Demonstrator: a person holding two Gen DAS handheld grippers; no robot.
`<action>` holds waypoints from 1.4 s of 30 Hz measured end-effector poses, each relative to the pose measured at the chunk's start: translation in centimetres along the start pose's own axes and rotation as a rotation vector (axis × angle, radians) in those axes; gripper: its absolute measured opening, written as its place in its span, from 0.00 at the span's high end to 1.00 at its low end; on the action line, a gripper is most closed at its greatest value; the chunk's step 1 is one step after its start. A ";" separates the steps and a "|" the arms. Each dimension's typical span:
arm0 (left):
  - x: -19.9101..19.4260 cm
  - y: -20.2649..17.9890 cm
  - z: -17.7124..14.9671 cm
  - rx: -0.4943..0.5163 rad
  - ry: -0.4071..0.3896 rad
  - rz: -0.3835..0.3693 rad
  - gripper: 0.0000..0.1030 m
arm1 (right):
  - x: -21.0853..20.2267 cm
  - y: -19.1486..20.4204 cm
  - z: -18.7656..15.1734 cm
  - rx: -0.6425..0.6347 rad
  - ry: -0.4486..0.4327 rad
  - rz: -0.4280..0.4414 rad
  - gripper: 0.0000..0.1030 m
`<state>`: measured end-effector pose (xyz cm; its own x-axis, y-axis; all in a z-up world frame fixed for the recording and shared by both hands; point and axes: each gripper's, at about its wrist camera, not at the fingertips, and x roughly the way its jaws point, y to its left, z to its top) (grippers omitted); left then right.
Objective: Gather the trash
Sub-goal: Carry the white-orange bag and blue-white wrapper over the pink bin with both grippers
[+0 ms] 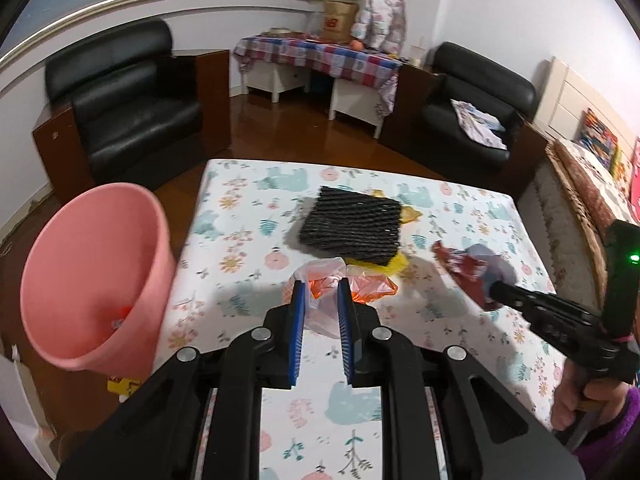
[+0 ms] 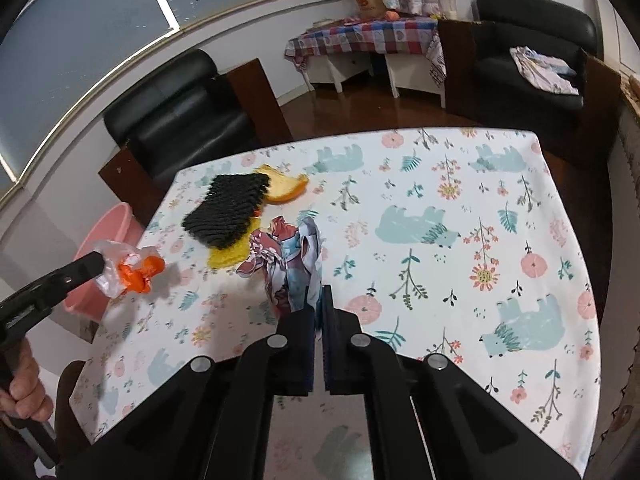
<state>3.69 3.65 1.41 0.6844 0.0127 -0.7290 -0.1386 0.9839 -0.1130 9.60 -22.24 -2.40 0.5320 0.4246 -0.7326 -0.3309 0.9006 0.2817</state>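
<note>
Left wrist view: pink bucket holds blurred scraps, perhaps wrappers; left tool grips a plastic bag.

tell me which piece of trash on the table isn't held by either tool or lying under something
The black foam netting. The clear-and-orange plastic bag and crumpled red-blue wrapper are gripped; the yellow pieces lie partly under it.

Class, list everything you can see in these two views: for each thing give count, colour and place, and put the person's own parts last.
Table: one, floral cloth, centre.
Bucket: one, pink, left of table.
Foam net: one, black, on table.
Yellow pad: one, under the net.
Peel: one, orange, behind the net.
Plastic bag: one, clear and orange, in left gripper.
Wrapper: one, red and blue, crumpled, in right gripper.
Armchairs: two, black, beyond table.
Side table: one, checked cloth, by window.
Left gripper: shut on bag.
Right gripper: shut on wrapper.
Hand: one, lower left in the right wrist view.
</note>
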 end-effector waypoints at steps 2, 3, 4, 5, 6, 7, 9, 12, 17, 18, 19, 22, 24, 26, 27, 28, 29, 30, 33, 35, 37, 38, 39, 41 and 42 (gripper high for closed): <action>-0.3 0.5 -0.1 -0.013 -0.003 0.017 0.85 | -0.7 0.6 0.1 -0.007 -0.015 -0.005 0.98; -0.4 0.8 -0.1 -0.019 -0.003 0.026 0.85 | -0.9 0.8 0.1 -0.004 -0.019 -0.002 0.98; -0.5 1.0 -0.2 -0.022 -0.002 0.034 0.85 | -1.2 1.0 0.1 -0.002 -0.021 0.001 0.98; -0.7 1.3 -0.2 -0.025 -0.003 0.045 0.85 | -1.4 1.3 0.1 0.001 -0.024 0.002 0.98; -0.7 1.6 -0.3 -0.026 -0.004 0.053 0.85 | -1.5 1.6 0.1 0.000 -0.025 0.002 0.98; -0.9 1.9 -0.4 -0.030 -0.004 0.061 0.85 | -1.6 2.0 0.2 -0.002 -0.025 0.003 0.98; -1.2 2.6 -0.4 -0.040 -0.006 0.068 0.85 | -1.7 3.1 0.2 -0.014 -0.024 0.011 0.98; -1.8 3.8 -0.4 -0.059 -0.014 0.077 0.85 | -1.7 5.2 0.4 -0.047 -0.020 0.020 0.98; -3.0 6.5 -0.2 -0.087 -0.042 0.107 0.85 | -0.9 9.5 1.1 -0.113 -0.019 0.043 0.98; -3.3 7.2 -0.2 -0.094 -0.050 0.115 0.85 | -0.7 10.6 1.4 -0.128 -0.018 0.054 0.98; -3.5 7.7 -0.1 -0.098 -0.059 0.126 0.85 | -0.5 11.8 1.7 -0.144 -0.018 0.064 0.98; -4.1 9.5 0.2 -0.113 -0.081 0.149 0.85 | 0.2 15.0 2.5 -0.193 -0.019 0.088 0.98; -4.5 11.0 0.4 -0.128 -0.093 0.163 0.85 | 0.9 17.4 3.0 -0.225 -0.014 0.107 0.98; -4.7 12.0 0.4 -0.132 -0.104 0.181 0.85 | 1.8 19.8 3.5 -0.252 -0.006 0.125 0.98; -4.8 12.8 0.4 -0.135 -0.108 0.193 0.85 | 2.2 20.7 3.7 -0.262 -0.002 0.134 0.98; -4.9 13.2 0.4 -0.138 -0.110 0.199 0.85 | 2.6 21.6 3.8 -0.271 0.002 0.142 0.98; -5.0 13.9 0.3 -0.143 -0.112 0.206 0.85 | 3.0 22.5 3.9 -0.280 0.007 0.149 0.98; -5.0 14.5 0.3 -0.149 -0.113 0.210 0.85 | 3.5 23.5 4.1 -0.288 0.012 0.156 0.98; -5.0 16.4 0.0 -0.169 -0.109 0.222 0.85 | 5.2 26.2 4.5 -0.307 0.031 0.173 0.98; -5.0 17.5 -0.3 -0.180 -0.105 0.229 0.85 | 6.1 27.6 4.6 -0.315 0.045 0.184 0.98; -4.8 18.4 -0.5 -0.192 -0.099 0.237 0.85 | 7.2 29.0 4.5 -0.327 0.060 0.192 0.98; -4.7 18.9 -0.6 -0.198 -0.095 0.239 0.85 | 7.8 29.8 4.5 -0.334 0.068 0.194 0.98; -4.8 19.3 -0.8 -0.202 -0.093 0.241 0.85 | 8.2 30.4 4.4 -0.338 0.075 0.196 0.98; -4.6 20.2 -1.1 -0.214 -0.087 0.247 0.85 | 9.2 31.6 4.2 -0.350 0.093 0.199 0.98; -4.5 20.5 -1.2 -0.219 -0.086 0.247 0.85 | 9.7 32.0 4.1 -0.356 0.099 0.196 0.98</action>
<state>-3.08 23.58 1.62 0.6677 0.2701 -0.6937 -0.4516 0.8878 -0.0890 7.39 11.11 2.04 0.3604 0.5586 -0.7470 -0.6765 0.7079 0.2030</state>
